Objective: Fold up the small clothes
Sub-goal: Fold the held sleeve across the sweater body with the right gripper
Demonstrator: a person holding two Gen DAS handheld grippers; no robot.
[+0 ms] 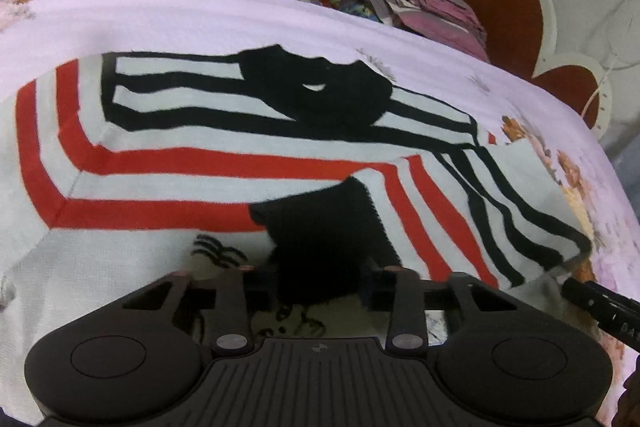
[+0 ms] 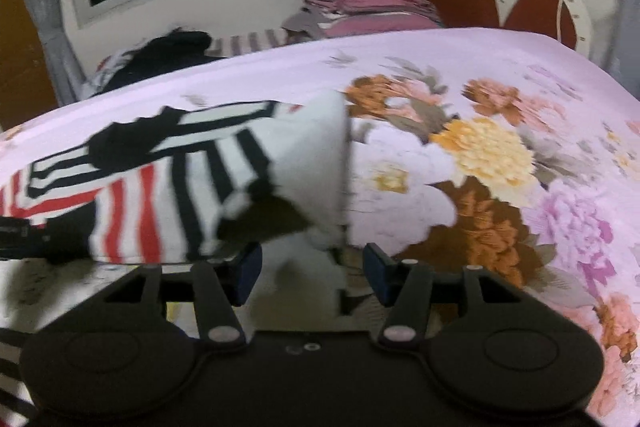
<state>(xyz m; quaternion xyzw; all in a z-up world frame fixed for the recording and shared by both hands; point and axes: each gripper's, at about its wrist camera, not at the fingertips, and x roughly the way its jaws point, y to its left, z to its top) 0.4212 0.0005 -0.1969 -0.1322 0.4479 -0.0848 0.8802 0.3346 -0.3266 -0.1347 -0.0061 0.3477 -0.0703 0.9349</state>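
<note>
**Sleeves gathered over a striped top**

On the bed [image 1: 200, 15], spread across the floral sheet toward its near edge, lies the striped top [image 1: 180, 163], its long axis running left to right across both views. The left tongs [image 1: 320, 283] sit low over its body with a black cuff [image 1: 320, 239] between the fingers; they look clenched on it, though the cuff hides the pads. The right tongs [image 2: 312, 267] stand parted, with white cloth of the sleeve [image 2: 256, 187] bunched in the gap, not pinched.

The garment lies ahead and to the left of the right tongs, directly ahead of the left, so the left hand is nearer its middle.

Only the left view shows the collar [image 1: 316, 91] and full stripe pattern. Only the right view, slightly blurred, shows the lifted sleeve fold and the bare sheet beyond. A clothes pile [image 2: 360, 11] sits at the far edge.
</note>
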